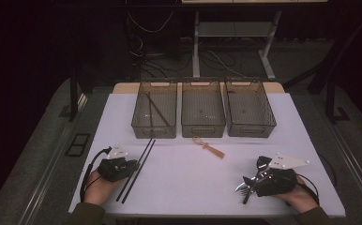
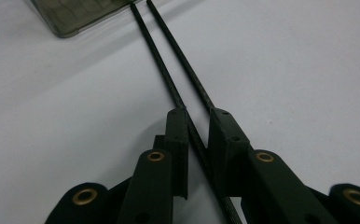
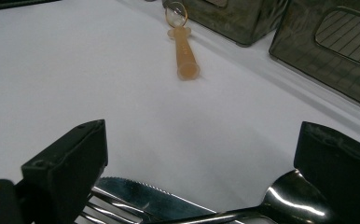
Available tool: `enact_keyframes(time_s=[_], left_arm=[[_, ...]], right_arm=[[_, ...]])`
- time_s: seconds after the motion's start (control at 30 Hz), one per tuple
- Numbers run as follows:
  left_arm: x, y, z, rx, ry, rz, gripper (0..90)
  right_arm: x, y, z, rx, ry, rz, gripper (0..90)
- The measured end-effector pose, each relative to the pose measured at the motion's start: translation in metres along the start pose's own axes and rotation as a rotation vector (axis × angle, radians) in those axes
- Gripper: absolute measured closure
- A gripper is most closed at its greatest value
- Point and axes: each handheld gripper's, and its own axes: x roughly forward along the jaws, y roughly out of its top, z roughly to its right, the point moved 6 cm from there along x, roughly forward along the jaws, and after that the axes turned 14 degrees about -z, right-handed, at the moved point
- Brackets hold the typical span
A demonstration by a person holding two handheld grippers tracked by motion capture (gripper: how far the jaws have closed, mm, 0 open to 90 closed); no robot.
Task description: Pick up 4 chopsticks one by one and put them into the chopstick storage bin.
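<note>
Left hand-held gripper [image 1: 133,165] rests low on the white desk [image 1: 188,180] near its front left corner, jaws drawn close around one of the two black chopsticks [image 1: 138,168], though whether the pads actually press it is hard to tell in the left gripper view; the second stick [image 2: 180,58] runs just outside one jaw; both sticks lie nearly parallel, long axes pointing from the near edge away toward the left bin [image 1: 154,110]; their near ends are cut off under the jaws; right hand-held gripper [image 1: 250,183] sits at the front right, jaws apart over a cluster of metal cutlery [image 1: 245,185], a serrated blade [image 3: 145,196] and a spoon bowl [image 3: 290,196] partly hidden; mid-desk lies open, with a small tan spoon [image 1: 212,148] lying slantwise; farther off, three bins stand side by side near the back edge, the left one holding more sticks [image 1: 158,110].
</note>
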Motion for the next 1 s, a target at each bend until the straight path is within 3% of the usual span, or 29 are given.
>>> enact_keyframes(time_s=[0.27, 0.37, 0.67, 0.83, 1.0], left_arm=[[-0.0027, 0.0009, -0.0009, -0.014, 0.031, -0.043, 82.8], [-0.0055, -0.0018, -0.0057, -0.041, 0.054, -0.054, 84.7], [-0.0045, -0.0067, -0.0077, -0.122, 0.016, -0.009, 83.9], [-0.0044, -0.0053, -0.007, -0.131, 0.036, -0.027, 85.1], [-0.0049, -0.0046, -0.0093, -0.161, 0.008, -0.024, 85.8]], right_arm=[[-0.0003, -0.0001, 0.0001, -0.004, -0.004, 0.0, 3.0], [-0.0003, -0.0001, 0.0001, -0.005, -0.004, 0.0, 3.0], [-0.0002, 0.0001, -0.0001, -0.004, -0.006, 0.0, 3.0], [0.0002, 0.0003, -0.0011, -0.008, -0.003, -0.003, 3.0], [-0.0007, 0.0006, -0.0005, -0.009, -0.007, 0.001, 3.0]])
